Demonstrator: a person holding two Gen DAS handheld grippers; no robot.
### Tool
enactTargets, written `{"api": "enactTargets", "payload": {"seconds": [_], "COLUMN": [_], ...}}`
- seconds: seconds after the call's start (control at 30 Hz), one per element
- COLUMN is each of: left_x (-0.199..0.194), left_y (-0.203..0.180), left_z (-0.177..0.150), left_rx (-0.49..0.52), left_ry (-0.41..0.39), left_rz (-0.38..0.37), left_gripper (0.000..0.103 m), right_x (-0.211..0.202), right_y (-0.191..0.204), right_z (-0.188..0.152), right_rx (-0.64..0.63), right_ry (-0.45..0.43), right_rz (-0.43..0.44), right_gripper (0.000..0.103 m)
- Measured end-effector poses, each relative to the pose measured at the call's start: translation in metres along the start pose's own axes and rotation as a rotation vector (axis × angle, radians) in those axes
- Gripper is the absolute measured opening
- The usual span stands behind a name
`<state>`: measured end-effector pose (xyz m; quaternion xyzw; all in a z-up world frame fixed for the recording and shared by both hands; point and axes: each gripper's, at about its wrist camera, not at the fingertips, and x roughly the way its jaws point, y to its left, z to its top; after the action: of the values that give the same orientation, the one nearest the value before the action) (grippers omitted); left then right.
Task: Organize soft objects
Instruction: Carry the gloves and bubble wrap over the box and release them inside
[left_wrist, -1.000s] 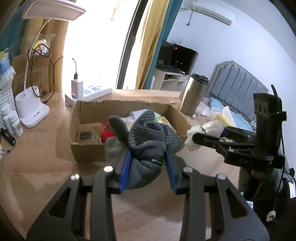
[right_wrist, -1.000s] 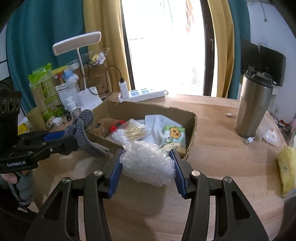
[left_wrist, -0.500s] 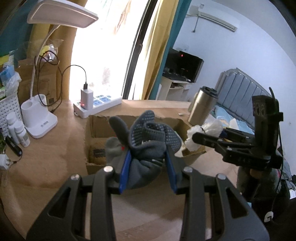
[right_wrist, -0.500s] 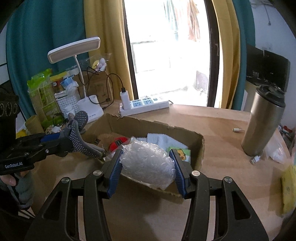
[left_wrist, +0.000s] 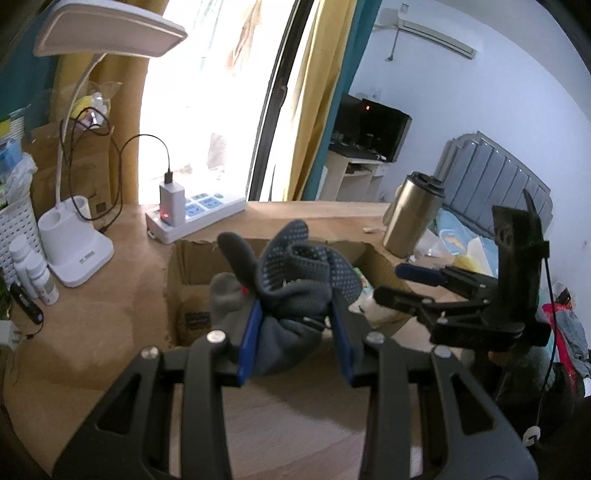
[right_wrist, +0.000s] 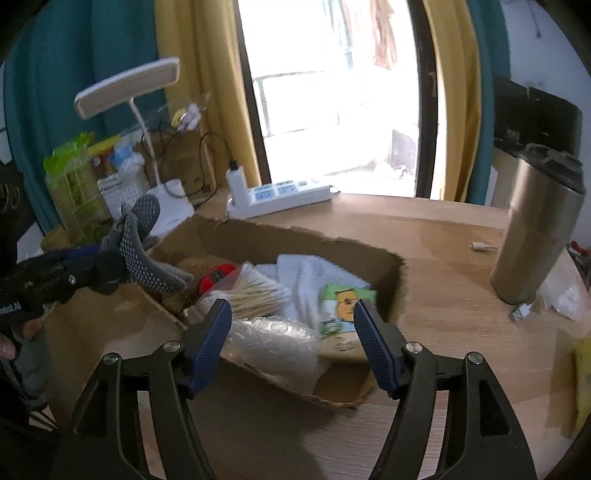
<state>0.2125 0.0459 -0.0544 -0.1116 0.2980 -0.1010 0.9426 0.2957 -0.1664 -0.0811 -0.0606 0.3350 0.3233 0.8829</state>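
1. left gripper (left_wrist: 295, 332), lower centre of the left wrist view, is clamped on a grey dotted glove (left_wrist: 295, 273); the glove bulges up from between the blue pads (left_wrist: 249, 336), fingers splayed w/ the dots showing.
2. behind the glove, mid-frame: a cardboard box (left_wrist: 184, 280) on a wood table (left_wrist: 110, 317). glove hangs in front of the box's near left part; can't tell from this view if it is over the box or short of it.
3. right wrist view: right gripper (right_wrist: 293, 339) is spread wide, nothing between its pads (right_wrist: 207, 347). it sits at the box's (right_wrist: 280, 236) near edge, lower centre of frame.
4. a wad of bubble wrap (right_wrist: 273, 343) lies inside the box at its near wall, between the spread fingers but apart from both.
5. also in the box, mid-frame: a bunch of cotton swabs (right_wrist: 255, 291), a white cloth (right_wrist: 306, 273), a green packet w/ a cartoon face (right_wrist: 345, 306), something red (right_wrist: 218, 275) and a brown item at the left end, too hidden to name.
6. left of frame in the right wrist view, the left gripper (right_wrist: 110, 269) holds the glove (right_wrist: 144, 251) at the box's left corner, fingertips drooping just past the rim.
7. around the box: white power strip (right_wrist: 280, 199) w/ a charger behind it, desk lamp (right_wrist: 129, 88) upper left, steel tumbler (right_wrist: 535, 236) at right, well apart from the box.
8. right gripper (left_wrist: 406, 284) also shows at mid-right of the left wrist view, fingers parted over the box's right end.
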Motion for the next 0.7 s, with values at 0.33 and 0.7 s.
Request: {"api": "enactTargets", "payload": {"seconds": [0.33,0.7], "left_x": [0.017,0.043], "left_y": [-0.024,-0.046], "left_z": [0.006,0.012], "left_rx": [0.038,0.070], "left_ry": [0.019,0.048], "left_rz": [-0.005,0.002], "left_gripper": [0.037,0.037], "right_x": [-0.009,-0.007], "right_y": [-0.038,-0.067], "right_z": [-0.013,-0.025], "right_rx": [0.064,0.115], "right_ry": [-0.009,0.020], "right_rz": [-0.057,-0.064], "right_gripper": [0.072,0.072]}}
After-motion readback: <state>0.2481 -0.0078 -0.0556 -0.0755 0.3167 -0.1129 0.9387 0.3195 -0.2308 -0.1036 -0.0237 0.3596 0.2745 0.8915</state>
